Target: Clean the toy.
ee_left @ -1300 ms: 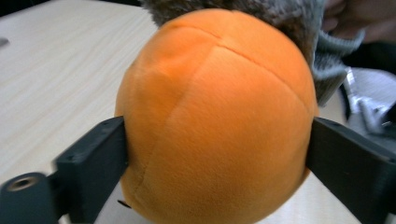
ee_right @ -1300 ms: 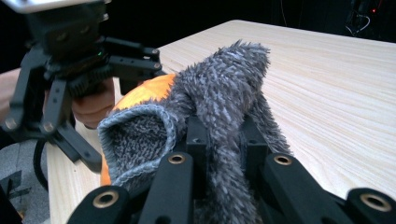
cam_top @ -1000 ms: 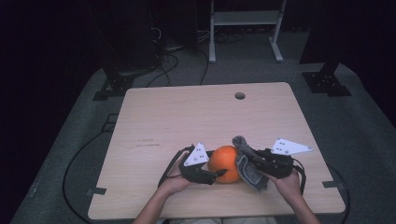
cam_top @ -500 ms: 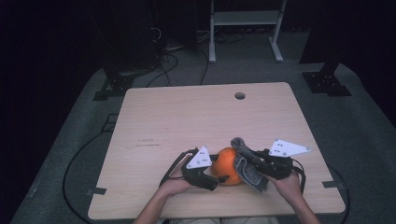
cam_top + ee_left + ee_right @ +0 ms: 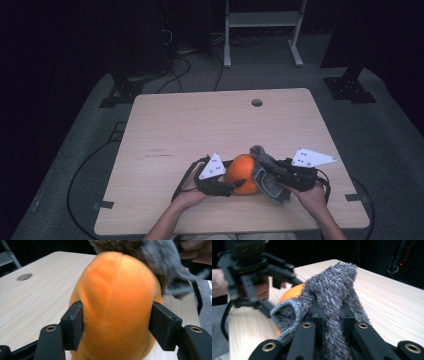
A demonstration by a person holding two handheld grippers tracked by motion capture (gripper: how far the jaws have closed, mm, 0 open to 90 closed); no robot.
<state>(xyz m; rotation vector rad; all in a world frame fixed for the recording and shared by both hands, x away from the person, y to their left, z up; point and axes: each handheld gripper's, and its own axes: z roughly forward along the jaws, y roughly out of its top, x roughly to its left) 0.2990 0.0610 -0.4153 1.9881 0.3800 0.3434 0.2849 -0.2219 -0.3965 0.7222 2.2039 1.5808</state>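
A round orange plush ball with stitched seams [image 5: 241, 172] is sitting on the pale wooden counter [image 5: 200, 125], near its front edge at about six o'clock from the counter's middle. The left gripper [image 5: 231, 186] is reaching in from the ball's eight o'clock side, and in the left gripper view its two black jaws are pressing on the ball [image 5: 117, 307] at nine and three o'clock, denting the soft fabric; these jaws have just been closing, with the ball between them. A shaggy grey fabric piece [image 5: 266, 172] is draping against the ball's three o'clock flank, touching it, with one tuft rising toward one o'clock. The right gripper [image 5: 272, 176] is coming in from four o'clock; in the right gripper view its jaws are clamped tight on the grey fabric [image 5: 332, 297], which is bunching up over them. A small round hole in the counter [image 5: 257, 102] is lying at twelve o'clock, well apart from the ball.
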